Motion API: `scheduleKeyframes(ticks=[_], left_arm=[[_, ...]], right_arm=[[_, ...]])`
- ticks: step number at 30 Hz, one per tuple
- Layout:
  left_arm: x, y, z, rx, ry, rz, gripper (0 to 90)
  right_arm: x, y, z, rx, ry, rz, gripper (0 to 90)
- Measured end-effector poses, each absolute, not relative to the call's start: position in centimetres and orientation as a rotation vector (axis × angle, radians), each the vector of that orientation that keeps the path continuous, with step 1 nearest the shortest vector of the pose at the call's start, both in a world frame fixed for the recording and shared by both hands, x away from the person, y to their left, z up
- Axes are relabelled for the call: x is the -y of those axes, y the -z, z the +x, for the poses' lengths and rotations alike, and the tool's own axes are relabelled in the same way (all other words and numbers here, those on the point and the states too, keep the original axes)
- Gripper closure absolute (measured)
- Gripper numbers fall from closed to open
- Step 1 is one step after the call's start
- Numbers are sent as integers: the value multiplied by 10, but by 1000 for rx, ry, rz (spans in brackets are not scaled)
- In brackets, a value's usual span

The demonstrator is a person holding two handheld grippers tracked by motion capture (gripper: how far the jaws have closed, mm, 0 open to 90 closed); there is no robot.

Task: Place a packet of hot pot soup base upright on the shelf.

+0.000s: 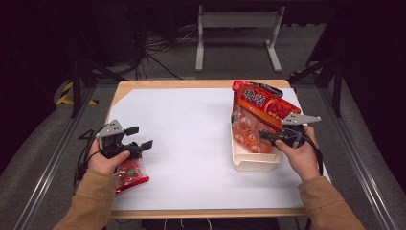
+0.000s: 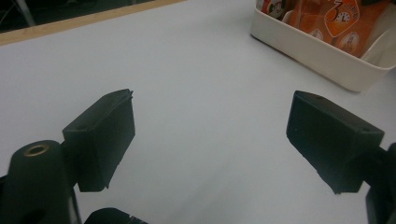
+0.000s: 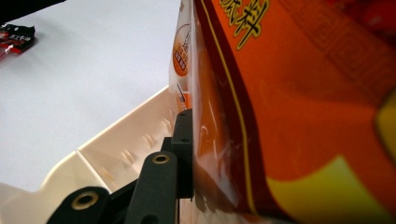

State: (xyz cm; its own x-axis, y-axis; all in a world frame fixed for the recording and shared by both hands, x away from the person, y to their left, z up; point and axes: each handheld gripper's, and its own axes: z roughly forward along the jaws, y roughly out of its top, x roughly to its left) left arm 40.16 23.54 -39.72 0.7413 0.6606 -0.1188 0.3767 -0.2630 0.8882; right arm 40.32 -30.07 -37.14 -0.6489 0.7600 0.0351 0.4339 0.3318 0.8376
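We see the red-orange snack bag (image 1: 261,112) standing tilted in the cream plastic bin (image 1: 253,160) at about 3 o'clock on the table (image 1: 191,86). The bag is glossy film, printed with yellow characters on a red band, its lower panel clear over round red pieces; in the right gripper view its surface (image 3: 289,93) is smooth and creased near the seam. The right gripper (image 1: 275,137) reaches in from the bin's right side, its fingers (image 3: 183,140) closed onto the bag's edge, one black finger pressed flat against the film just above the bin's rim. The bin is a rounded rectangular tub with thin, matte walls and small ribs along the inner wall (image 3: 126,154).

At about 8 o'clock the left gripper (image 1: 139,136) hovers over bare white sheet, its fingers (image 2: 100,140) spread wide with nothing between them. They are blocky, matte black pads. Just below that hand lies a second small red packet (image 1: 129,175), shiny and crumpled, near the table's near edge.

The white sheet (image 2: 201,107) covers almost the whole wooden top, leaving a narrow pale wood margin at the far and near edges. The middle of the table, between the two hands, is open. The bin sits close to the sheet's right edge, with metal frame rails (image 1: 354,153) beyond it.
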Motion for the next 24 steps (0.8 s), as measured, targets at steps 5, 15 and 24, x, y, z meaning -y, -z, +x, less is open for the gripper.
scheduleKeyframes(ticks=[5, 15, 24], left_arm=[[-234, 398, 403, -797, -341, 1888, 159], [-239, 399, 401, -807, -319, 1885, 191], [-238, 393, 395, -851, -309, 1906, 166]], right_arm=[[300, 371, 402, -2234, -1233, 1056, 703], [304, 369, 401, -2204, -1267, 1081, 622], [315, 362, 391, -2109, -1312, 1081, 340]])
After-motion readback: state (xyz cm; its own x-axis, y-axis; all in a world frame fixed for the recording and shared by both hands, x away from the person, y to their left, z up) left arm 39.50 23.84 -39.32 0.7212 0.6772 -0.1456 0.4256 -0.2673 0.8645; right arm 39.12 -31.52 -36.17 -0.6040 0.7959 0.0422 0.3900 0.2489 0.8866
